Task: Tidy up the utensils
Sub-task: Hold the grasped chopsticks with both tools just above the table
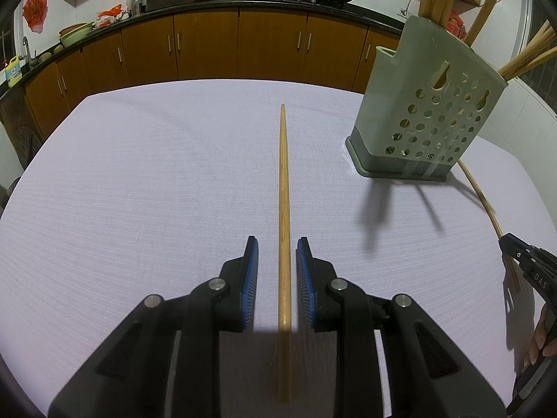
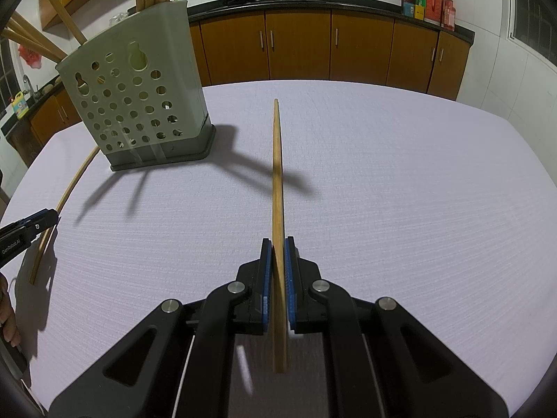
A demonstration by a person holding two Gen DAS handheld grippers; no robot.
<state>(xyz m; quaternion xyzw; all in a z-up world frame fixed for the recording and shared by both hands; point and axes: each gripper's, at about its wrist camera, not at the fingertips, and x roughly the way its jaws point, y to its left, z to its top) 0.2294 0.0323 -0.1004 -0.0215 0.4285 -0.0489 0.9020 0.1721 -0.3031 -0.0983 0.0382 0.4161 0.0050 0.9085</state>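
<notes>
The left hand-held gripper (image 1: 277, 254) is open, its blue pads either side of a chopstick (image 1: 284, 230) lying on the lilac-covered counter (image 1: 139, 174), not touching it. The right hand-held gripper (image 2: 277, 256) is clamped on a second chopstick (image 2: 277, 191), apparently lifted clear. The perforated utensil holder (image 2: 139, 104) stands nearby, holding more chopsticks.

A pale lilac woven cloth (image 1: 139, 191) with a fine ribbed, matt weave was seen over the tabletop. The long tan wooden chopstick (image 1: 284, 209) looked smooth and dull. The grey-green perforated plastic utensil holder (image 1: 428, 104) showed a satin finish. Matt black plastic, ribbed blue rubber pads (image 1: 251, 278) and shiny metal pins were seen on the left hand-held gripper (image 1: 277, 250).
</notes>
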